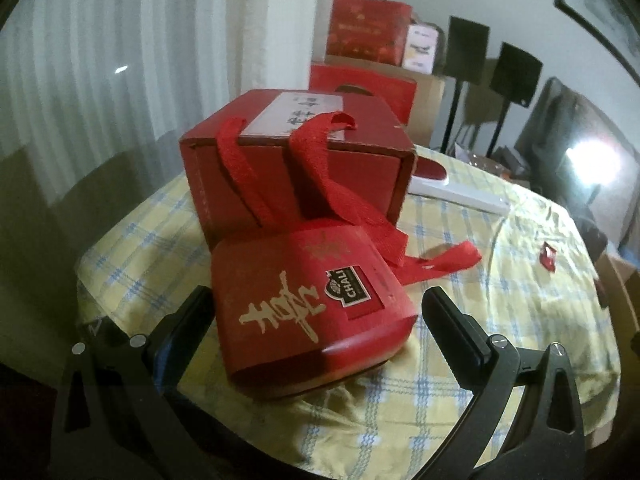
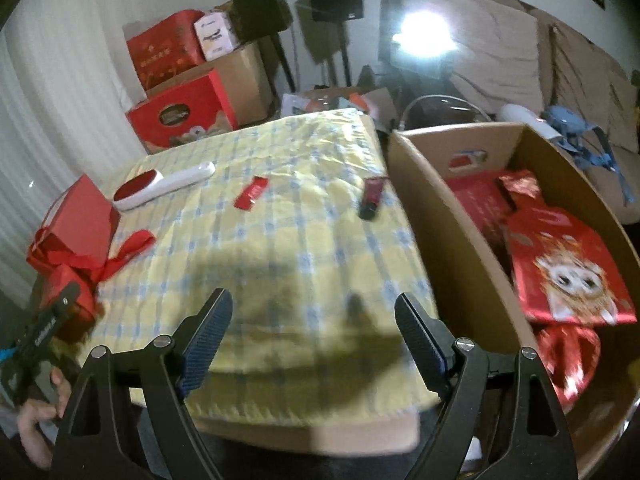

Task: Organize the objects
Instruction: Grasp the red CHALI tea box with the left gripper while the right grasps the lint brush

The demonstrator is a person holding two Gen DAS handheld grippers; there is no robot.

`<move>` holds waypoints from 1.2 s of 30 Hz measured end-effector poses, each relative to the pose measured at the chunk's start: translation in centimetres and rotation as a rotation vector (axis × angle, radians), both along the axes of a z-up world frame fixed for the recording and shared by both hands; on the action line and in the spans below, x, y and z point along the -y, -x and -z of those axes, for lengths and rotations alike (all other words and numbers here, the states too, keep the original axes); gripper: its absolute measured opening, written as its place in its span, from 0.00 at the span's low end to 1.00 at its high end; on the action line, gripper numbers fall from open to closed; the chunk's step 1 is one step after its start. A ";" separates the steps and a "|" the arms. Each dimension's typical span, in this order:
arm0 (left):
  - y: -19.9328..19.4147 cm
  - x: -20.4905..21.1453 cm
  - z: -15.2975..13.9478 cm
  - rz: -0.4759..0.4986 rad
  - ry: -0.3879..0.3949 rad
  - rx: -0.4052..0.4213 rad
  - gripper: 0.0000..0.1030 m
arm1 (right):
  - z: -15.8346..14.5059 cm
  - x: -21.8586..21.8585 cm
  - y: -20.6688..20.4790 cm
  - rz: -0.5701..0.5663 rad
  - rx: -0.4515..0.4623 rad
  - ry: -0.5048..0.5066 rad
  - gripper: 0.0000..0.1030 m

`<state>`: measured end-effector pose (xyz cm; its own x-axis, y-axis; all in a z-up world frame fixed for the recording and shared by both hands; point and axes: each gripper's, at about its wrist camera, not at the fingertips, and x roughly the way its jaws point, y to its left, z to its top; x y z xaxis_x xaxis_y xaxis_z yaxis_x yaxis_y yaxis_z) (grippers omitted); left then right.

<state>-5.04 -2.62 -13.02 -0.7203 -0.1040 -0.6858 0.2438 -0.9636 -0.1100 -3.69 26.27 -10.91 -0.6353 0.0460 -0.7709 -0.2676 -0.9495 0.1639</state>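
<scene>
- Red tea box (image 1: 308,304) is framed between the spread, released fingers of the left claw (image 1: 316,320) at the bench's (image 1: 460,408) near-left corner, its long axis running away from the claw.
- Right claw (image 2: 314,336), released and empty, is held over bare cloth.
- Carton (image 2: 452,216) is seen beyond the bench's right edge.
</scene>
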 end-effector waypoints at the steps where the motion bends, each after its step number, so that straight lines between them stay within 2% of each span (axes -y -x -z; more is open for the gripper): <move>1: 0.3 0.2 0.3 -0.012 -0.006 0.011 1.00 | 0.1 0.2 0.9 -0.007 0.003 0.002 0.82; 5: 1.4 1.2 1.0 -0.042 -0.042 0.043 0.99 | -0.1 1.4 4.2 -0.065 0.002 0.001 0.82; 7: 1.4 1.7 1.2 -0.016 -0.077 0.020 0.95 | -0.3 2.1 5.6 -0.103 0.000 -0.013 0.82; 12: 1.1 2.4 1.2 0.046 -0.073 0.007 0.92 | -1.0 4.5 10.0 -0.247 -0.022 -0.080 0.82; 14: 0.6 2.6 1.1 0.087 -0.078 0.009 0.91 | -1.2 6.2 12.4 -0.360 -0.023 -0.164 0.82; 16: -0.2 2.8 0.9 0.123 -0.096 0.007 0.91 | -0.8 8.5 15.5 -0.528 0.014 -0.240 0.82; 18: -0.8 2.9 0.6 0.149 -0.116 0.005 0.91 | 0.1 10.4 19.0 -0.686 0.081 -0.233 0.82; 22: -2.2 3.1 0.1 0.184 -0.115 0.002 0.91 | 1.0 13.9 23.5 -0.859 0.089 -0.260 0.82; 24: -2.7 3.3 -0.2 0.190 -0.109 -0.009 0.91 | 1.5 15.8 25.2 -0.986 0.123 -0.209 0.88; 25: -2.8 3.4 -0.4 0.193 -0.103 -0.011 0.91 | 2.0 16.8 26.1 -1.057 0.148 -0.185 0.88; 31: -3.3 4.5 -1.5 0.182 -0.083 -0.038 0.91 | 4.2 20.6 29.4 -1.123 0.163 -0.330 0.88; 33: -3.1 4.8 -2.0 0.188 -0.059 -0.045 0.91 | 4.7 21.6 29.8 -1.118 0.167 -0.352 0.78; 36: -2.9 5.6 -2.9 0.170 -0.040 -0.070 0.91 | 5.4 21.6 29.6 -1.077 0.185 -0.327 0.72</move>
<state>-2.11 -8.22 -10.13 -0.7714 0.0496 -0.6344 0.0679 -0.9848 -0.1597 -33.28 4.63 -16.31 -0.3439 -0.2382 -0.9083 0.7179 -0.6902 -0.0908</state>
